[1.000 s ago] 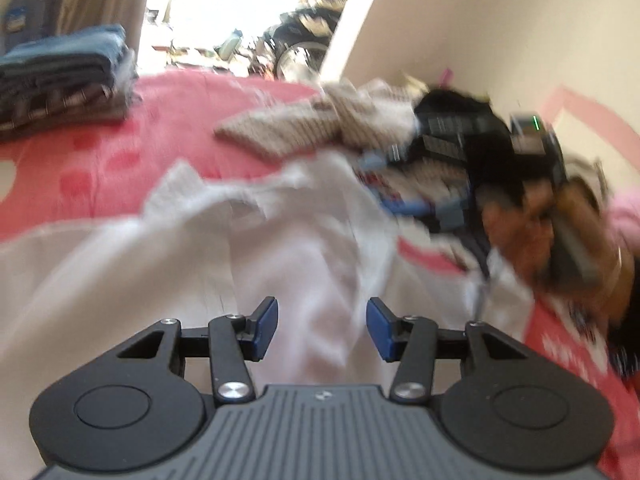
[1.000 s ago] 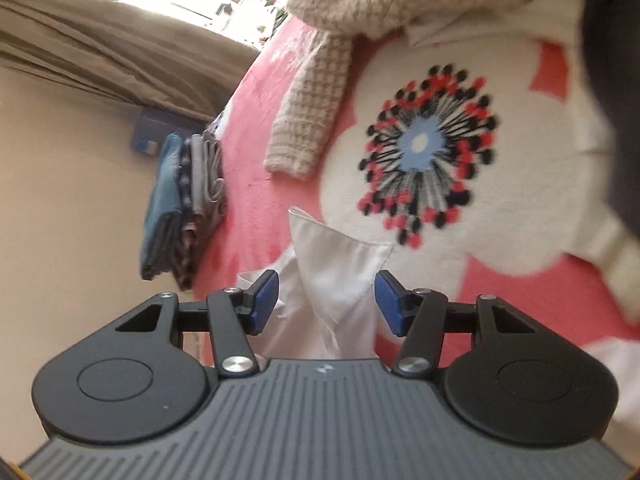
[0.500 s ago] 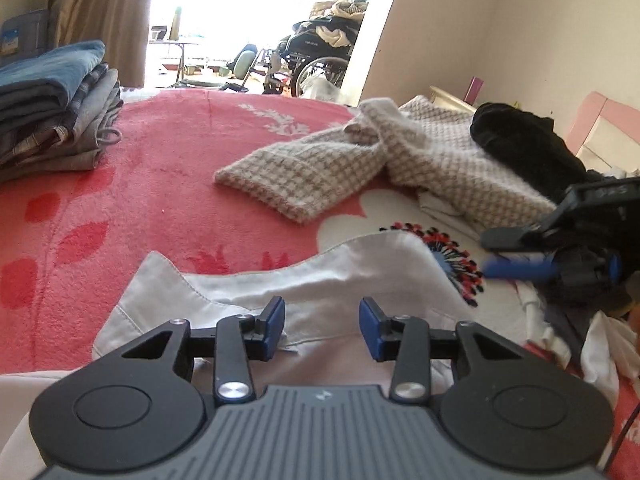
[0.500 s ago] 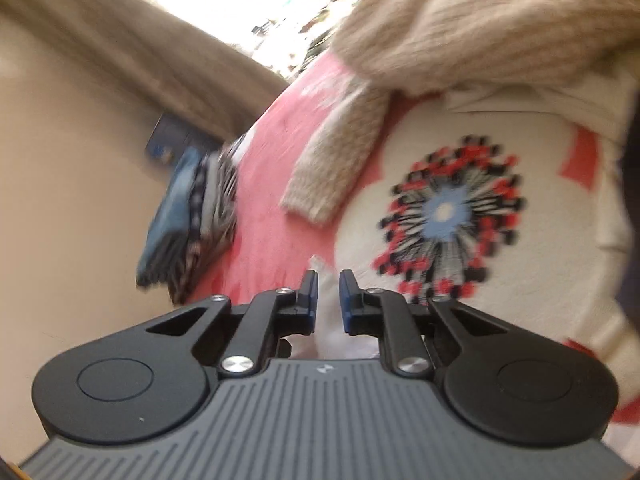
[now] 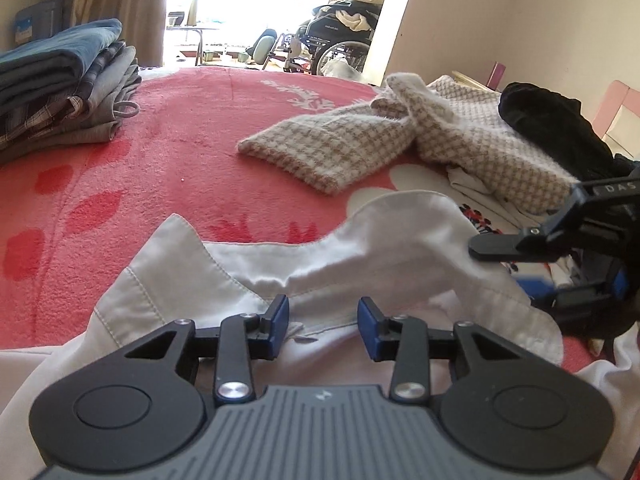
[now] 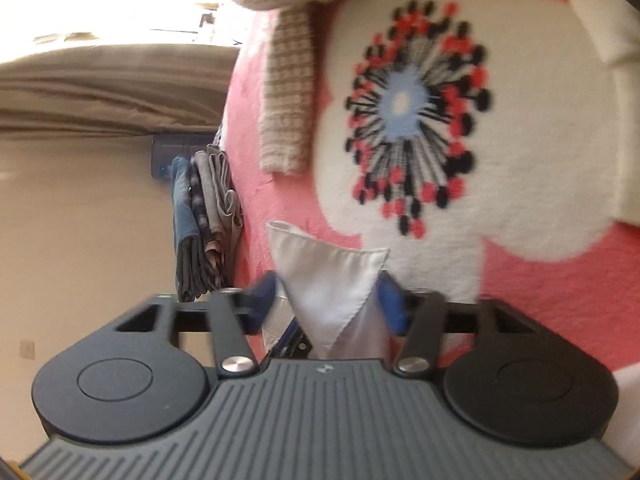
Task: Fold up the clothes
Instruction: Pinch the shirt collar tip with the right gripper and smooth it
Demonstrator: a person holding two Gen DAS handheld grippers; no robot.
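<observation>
The red flowered bed [image 5: 192, 152] serves as the folding space, a folded stack [image 5: 60, 84] parked far left. The white shirt [image 5: 360, 264] lies near, collar up; the left gripper [image 5: 322, 322] hovers with fingers wide, while the right gripper [image 6: 328, 300] straddles the collar tip, fingers parted.

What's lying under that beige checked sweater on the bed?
The beige checked sweater lies on the red flowered blanket and over a crumpled white garment peeking out below. Anything deeper underneath is covered.
</observation>
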